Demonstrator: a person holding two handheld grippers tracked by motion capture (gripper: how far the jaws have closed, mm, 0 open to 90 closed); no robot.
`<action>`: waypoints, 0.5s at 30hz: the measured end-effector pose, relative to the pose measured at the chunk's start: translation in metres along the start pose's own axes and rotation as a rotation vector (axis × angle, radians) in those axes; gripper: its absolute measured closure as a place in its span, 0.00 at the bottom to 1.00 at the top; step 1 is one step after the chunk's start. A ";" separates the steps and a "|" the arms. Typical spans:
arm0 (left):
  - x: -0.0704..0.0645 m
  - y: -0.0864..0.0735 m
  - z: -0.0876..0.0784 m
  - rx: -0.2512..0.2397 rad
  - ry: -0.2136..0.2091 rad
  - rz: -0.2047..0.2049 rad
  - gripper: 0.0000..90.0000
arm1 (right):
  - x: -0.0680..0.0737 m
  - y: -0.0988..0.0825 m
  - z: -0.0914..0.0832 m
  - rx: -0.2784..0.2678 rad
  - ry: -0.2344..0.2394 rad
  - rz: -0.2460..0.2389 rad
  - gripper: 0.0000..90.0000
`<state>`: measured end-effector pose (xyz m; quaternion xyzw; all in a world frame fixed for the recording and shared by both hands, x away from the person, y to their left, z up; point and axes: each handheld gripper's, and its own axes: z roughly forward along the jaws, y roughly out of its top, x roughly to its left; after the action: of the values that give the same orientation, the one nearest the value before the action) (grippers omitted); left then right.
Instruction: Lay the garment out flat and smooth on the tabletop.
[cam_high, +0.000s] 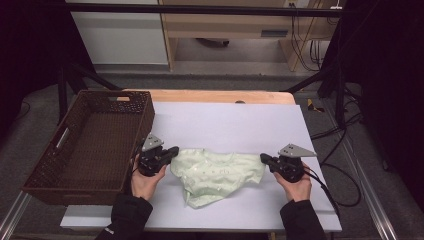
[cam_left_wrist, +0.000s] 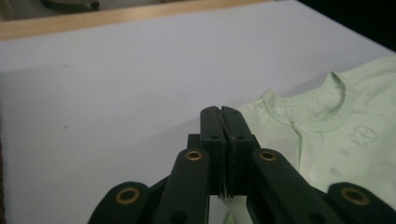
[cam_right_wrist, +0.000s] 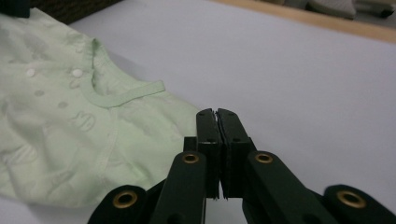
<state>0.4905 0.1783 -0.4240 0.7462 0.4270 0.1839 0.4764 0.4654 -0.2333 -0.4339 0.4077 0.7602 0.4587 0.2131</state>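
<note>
A pale green baby garment (cam_high: 220, 172) with a faint print lies crumpled on the white table cover (cam_high: 225, 120), spread between my two grippers. My left gripper (cam_high: 174, 150) is shut on the garment's left edge, next to the basket. In the left gripper view its jaws (cam_left_wrist: 222, 112) are pressed together, with the neckline of the garment (cam_left_wrist: 345, 140) to their right. My right gripper (cam_high: 263, 158) is shut on the garment's right edge. The right gripper view has its jaws (cam_right_wrist: 217, 114) closed tight beside the garment (cam_right_wrist: 56, 130), whose collar and snap buttons lie to the left.
A dark brown wicker basket (cam_high: 145, 120) with nothing in it stands at the table's left edge, close to my left hand. The table's wooden edge (cam_high: 215, 96) runs along the far side. Cables (cam_high: 340, 185) trail off the right side.
</note>
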 end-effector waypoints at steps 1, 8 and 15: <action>0.002 0.008 0.002 -0.021 0.026 -0.003 0.97 | -0.005 0.009 0.004 -0.027 -0.014 0.006 0.99; 0.018 0.020 0.020 -0.036 0.139 -0.047 0.97 | -0.022 0.033 0.029 -0.059 -0.062 0.014 0.99; 0.029 0.014 0.032 -0.012 0.154 -0.122 0.78 | -0.028 0.031 0.080 -0.035 -0.098 0.010 0.81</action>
<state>0.5357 0.1816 -0.4308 0.6996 0.5061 0.2138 0.4569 0.5504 -0.2064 -0.4476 0.4299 0.7386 0.4524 0.2549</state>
